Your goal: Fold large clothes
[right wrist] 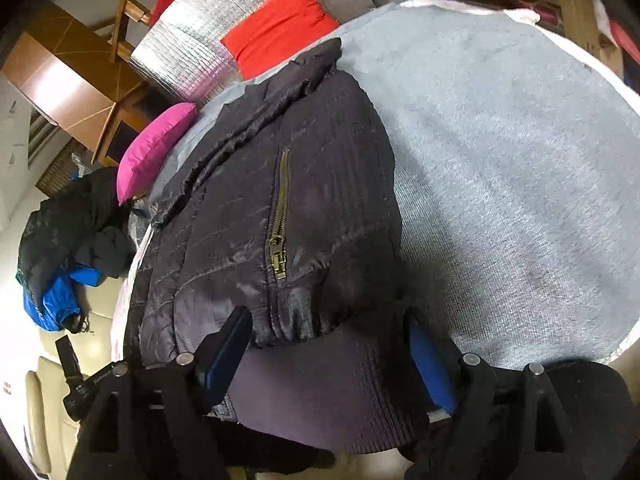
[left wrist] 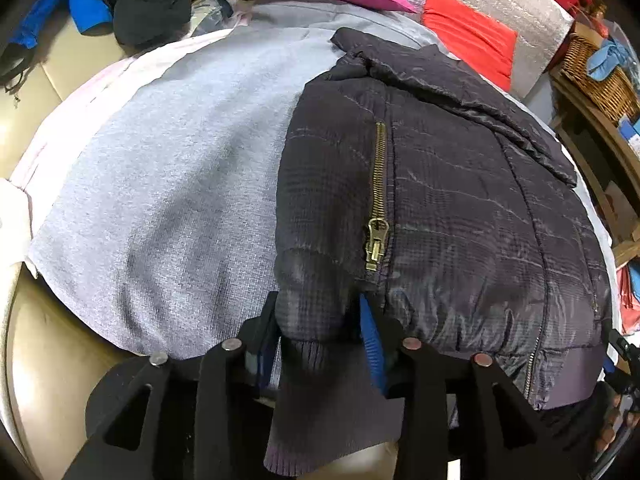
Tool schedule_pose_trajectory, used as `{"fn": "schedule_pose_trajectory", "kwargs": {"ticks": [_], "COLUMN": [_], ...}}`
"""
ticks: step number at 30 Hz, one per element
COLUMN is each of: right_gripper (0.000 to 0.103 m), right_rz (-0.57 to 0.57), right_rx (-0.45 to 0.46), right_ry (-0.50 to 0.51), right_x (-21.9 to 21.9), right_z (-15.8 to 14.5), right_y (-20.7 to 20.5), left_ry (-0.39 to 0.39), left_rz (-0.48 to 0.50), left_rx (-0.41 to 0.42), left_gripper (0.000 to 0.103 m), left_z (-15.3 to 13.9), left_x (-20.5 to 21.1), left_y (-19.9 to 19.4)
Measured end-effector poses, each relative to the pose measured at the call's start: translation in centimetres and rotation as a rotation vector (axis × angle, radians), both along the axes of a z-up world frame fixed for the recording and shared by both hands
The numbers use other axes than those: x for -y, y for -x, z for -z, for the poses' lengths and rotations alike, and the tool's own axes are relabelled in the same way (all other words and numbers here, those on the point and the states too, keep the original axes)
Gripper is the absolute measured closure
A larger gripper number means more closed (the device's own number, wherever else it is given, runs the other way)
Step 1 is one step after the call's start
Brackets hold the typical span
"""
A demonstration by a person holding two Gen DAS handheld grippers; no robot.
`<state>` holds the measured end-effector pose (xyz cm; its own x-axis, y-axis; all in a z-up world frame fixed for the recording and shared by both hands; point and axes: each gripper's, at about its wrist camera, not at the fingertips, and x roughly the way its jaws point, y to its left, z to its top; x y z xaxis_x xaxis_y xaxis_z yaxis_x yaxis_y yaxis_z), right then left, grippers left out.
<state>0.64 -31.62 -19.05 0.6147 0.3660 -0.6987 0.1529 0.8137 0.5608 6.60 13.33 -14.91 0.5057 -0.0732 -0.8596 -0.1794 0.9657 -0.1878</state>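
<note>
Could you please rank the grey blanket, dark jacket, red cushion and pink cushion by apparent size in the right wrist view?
1. grey blanket
2. dark jacket
3-4. red cushion and pink cushion: look alike, both far away, unranked.

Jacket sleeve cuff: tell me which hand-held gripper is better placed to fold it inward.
Left, probably. The sleeve cuff fills the gap between the fingers of the left hand-held gripper, while the right hand-held gripper straddles the ribbed hem with its jaws wide open.

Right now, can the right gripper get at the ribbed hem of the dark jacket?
Probably yes. The right gripper already has the jacket's ribbed hem between its open fingers, and nothing lies over the hem.
</note>
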Motion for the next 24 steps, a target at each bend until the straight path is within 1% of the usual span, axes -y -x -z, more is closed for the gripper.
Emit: {"fn": "schedule_pose_trajectory", "kwargs": {"ticks": [4,6,7,9,10,11,12,13,14,17,19,20,22,24], "right_gripper": [0.024,0.030,0.034,0.038,0.044,0.056,0.061,0.063,0.063,0.063,0.060,0.056,0.051,0.051], "right_rz": [0.010,0.004,0.003,0.005,0.009,0.012,0.020,0.021,0.022,0.025,0.028,0.030,0.029,0.027], "right_rx": [-0.014,0.000,-0.006,-0.017,-0.022,-0.028,-0.044,-0.049,-0.050,-0.057,-0.055,-0.054,-0.044,-0.046], "right_ry": [-0.008,-0.014,-0.004,0.013,0.018,0.025,0.041,0.037,0.013,0.001,-0.005,-0.009,-0.036,-0.030], "right_x": [-0.2,-0.4,-0.9,-1.3,-1.3,-1.2,-1.0,-0.8,-0.5,-0.2,-0.1,0.0,0.2,0.1], "right_z": [0.7,0.6,0.6,0.8,0.8,0.8,1.0,1.1,1.3,1.4,1.4,1.4,1.4,1.4], "right_y": [0.0,0.0,-0.1,-0.2,-0.2,-0.1,-0.1,-0.1,-0.1,0.0,0.1,0.1,0.2,0.1], "left_ry": [-0.030,-0.035,-0.038,-0.045,-0.048,-0.048,-0.046,-0.046,-0.046,-0.048,-0.050,-0.053,-0.052,-0.049], "left_rz": [0.001,0.002,0.003,0.004,0.005,0.005,0.004,0.004,0.003,0.003,0.002,-0.002,-0.010,-0.011], "left_rx": [0.002,0.000,-0.003,-0.001,0.000,0.001,0.000,0.000,-0.001,-0.001,0.000,0.000,-0.002,-0.001], "left_gripper": [0.058,0.057,0.057,0.057,0.057,0.057,0.057,0.057,0.057,0.057,0.054,0.052,0.049,0.049], "left_z": [0.3,0.2,0.2,0.2,0.2,0.2,0.3,0.3,0.4,0.5,0.5,0.5,0.6,0.6], "left_x": [0.2,0.2,0.2,0.3,0.4,0.4,0.3,0.3,0.4,0.4,0.3,0.3,0.2,0.1], "left_y": [-0.3,-0.1,-0.2,-0.2,-0.2,-0.3,-0.3,-0.3,-0.4,-0.6,-0.5,-0.4,-0.4,-0.4]}}
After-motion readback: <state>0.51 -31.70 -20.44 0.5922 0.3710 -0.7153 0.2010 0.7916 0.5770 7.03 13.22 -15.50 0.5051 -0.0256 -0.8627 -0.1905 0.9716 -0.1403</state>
